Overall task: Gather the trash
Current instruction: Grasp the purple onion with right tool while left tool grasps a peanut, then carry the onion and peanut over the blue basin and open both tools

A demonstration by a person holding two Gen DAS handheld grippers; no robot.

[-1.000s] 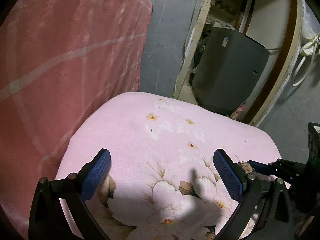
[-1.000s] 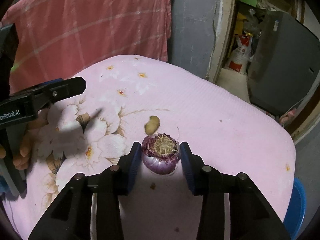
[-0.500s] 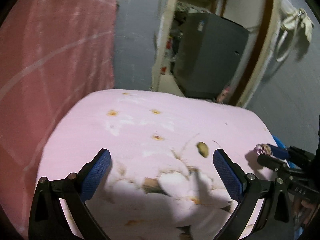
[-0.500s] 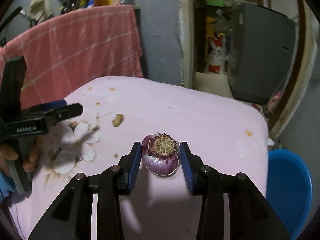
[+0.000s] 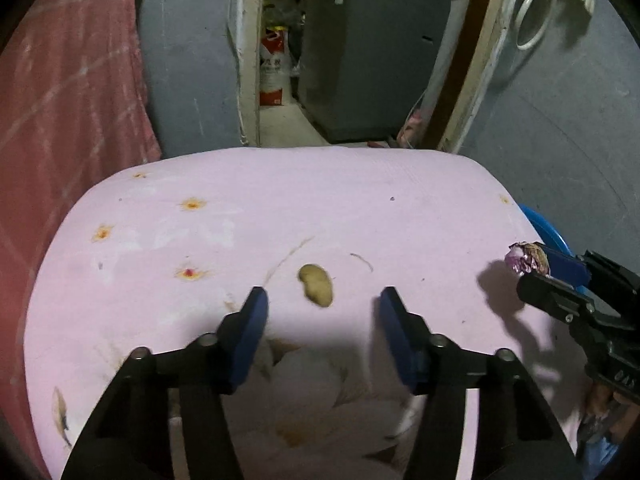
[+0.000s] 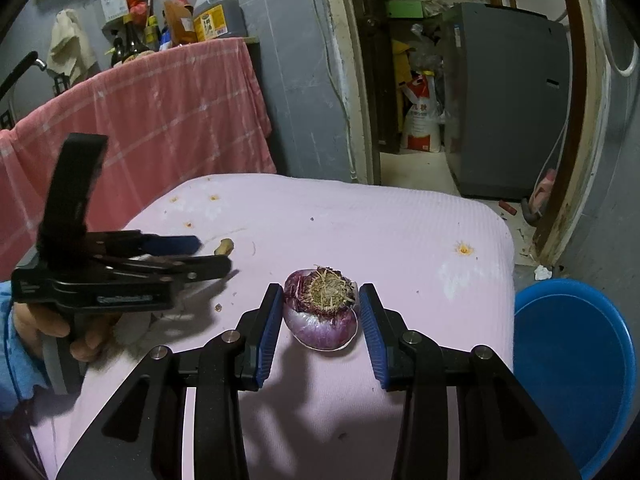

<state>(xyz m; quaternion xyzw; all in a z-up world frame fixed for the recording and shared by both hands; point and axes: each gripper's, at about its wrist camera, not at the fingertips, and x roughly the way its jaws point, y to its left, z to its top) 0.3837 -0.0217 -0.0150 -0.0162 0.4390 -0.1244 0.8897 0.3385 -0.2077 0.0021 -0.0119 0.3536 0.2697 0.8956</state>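
My right gripper [image 6: 319, 312] is shut on a purple onion end [image 6: 320, 312] with dry roots on top, held above the pink floral cloth [image 6: 380, 232]; it also shows in the left wrist view [image 5: 526, 260]. My left gripper [image 5: 320, 308] is open, its jaws on either side of a small tan scrap [image 5: 316, 285] lying on the cloth just ahead of the fingertips. In the right wrist view the left gripper [image 6: 192, 254] sits at the left, by the same scrap [image 6: 225, 246]. A blue bin [image 6: 572, 368] stands on the floor right of the table.
A pink towel [image 6: 160, 120] hangs behind the table at left, with bottles [image 6: 214, 16] above it. A doorway shows a grey appliance [image 5: 368, 60] and a white-red sack [image 6: 422, 128]. Small crumbs [image 6: 218, 307] lie on the cloth.
My left gripper has swung toward the tan scrap, narrowed its jaws and now brackets it. My right gripper has carried the onion end rightward toward the table edge by the blue bin.
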